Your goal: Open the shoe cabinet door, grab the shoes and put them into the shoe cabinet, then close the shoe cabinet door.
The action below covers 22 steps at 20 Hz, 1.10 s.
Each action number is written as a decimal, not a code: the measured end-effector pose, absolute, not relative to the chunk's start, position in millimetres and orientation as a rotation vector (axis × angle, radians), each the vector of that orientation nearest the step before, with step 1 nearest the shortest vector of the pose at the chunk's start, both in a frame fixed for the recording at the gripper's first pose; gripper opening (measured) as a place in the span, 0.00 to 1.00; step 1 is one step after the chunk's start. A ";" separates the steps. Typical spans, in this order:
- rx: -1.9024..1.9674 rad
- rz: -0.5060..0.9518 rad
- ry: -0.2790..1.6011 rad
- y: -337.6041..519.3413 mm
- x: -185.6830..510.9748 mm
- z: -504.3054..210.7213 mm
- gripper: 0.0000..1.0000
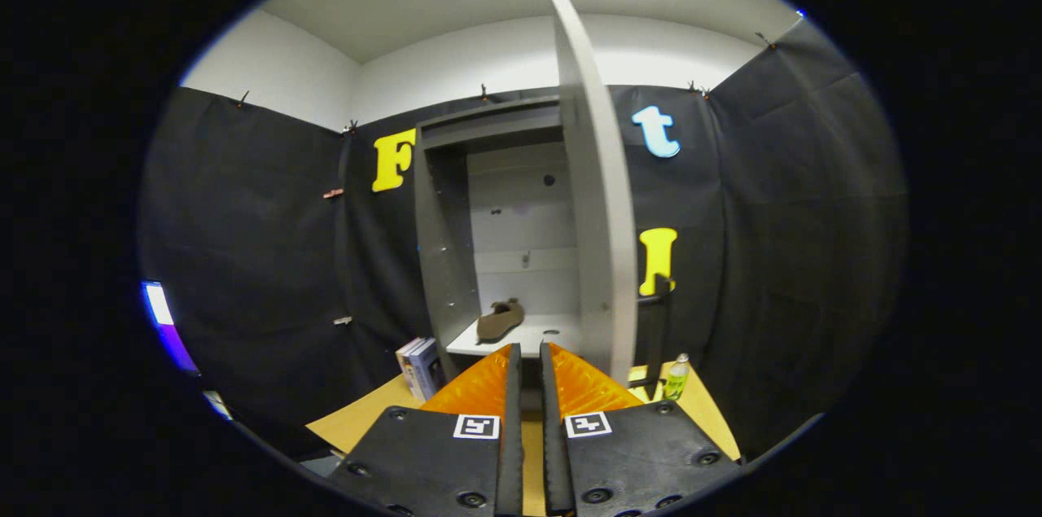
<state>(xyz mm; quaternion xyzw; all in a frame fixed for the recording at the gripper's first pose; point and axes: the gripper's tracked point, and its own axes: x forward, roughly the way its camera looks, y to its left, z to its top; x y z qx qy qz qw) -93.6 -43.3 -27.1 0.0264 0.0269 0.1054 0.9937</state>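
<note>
A grey shoe cabinet (444,256) stands on the wooden table ahead of me. Its door (600,216) is swung open toward me, edge-on, just right of the opening. A brown shoe (499,319) lies on the cabinet's bottom shelf, toward the left side. My gripper (529,354) is in front of the cabinet, its fingertips just short of the shelf's front edge. The two fingers stand nearly together with a narrow gap and nothing between them.
A stack of books (420,367) leans beside the cabinet's left foot. A small green bottle (676,378) and a dark upright stand (656,334) sit on the table (358,419) to the right of the door. Black cloth walls close in on all sides.
</note>
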 end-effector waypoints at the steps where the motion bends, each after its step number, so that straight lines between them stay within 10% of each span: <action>1: 0.052 0.251 0.084 -25.5 -92.3 -37.5 0.15; 9: 0.087 0.367 0.225 12.6 -84.4 -105.7 0.15; 14: 0.025 0.293 0.365 33.1 -48.7 -172.9 0.33; 22: 0.122 0.079 0.657 41.3 -14.0 -319.7 0.29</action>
